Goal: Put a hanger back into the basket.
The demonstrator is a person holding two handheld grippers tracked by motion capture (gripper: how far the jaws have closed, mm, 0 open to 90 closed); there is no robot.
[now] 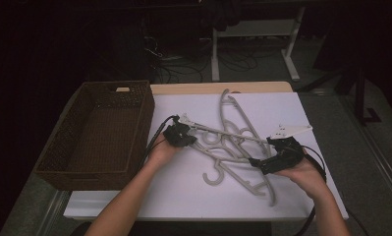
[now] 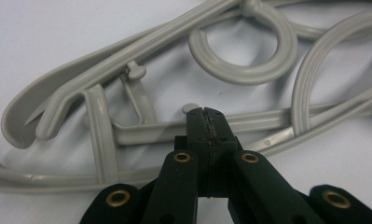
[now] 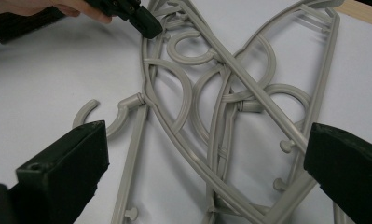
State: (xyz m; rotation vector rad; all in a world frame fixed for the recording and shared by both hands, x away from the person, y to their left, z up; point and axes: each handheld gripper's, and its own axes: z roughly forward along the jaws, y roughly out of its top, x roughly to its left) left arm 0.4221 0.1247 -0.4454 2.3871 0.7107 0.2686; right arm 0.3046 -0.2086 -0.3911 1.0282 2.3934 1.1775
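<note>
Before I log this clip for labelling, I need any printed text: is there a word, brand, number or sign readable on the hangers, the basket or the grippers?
None: no text is readable in these pictures.
The grey hangers show bare moulded plastic, no lettering.
The brown woven basket carries no visible label.
The left gripper and right gripper show plain black fingers with brass rivets, no marks.

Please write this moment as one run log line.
left gripper: shut on hangers | right gripper: open above hangers | basket: no hangers inside
</note>
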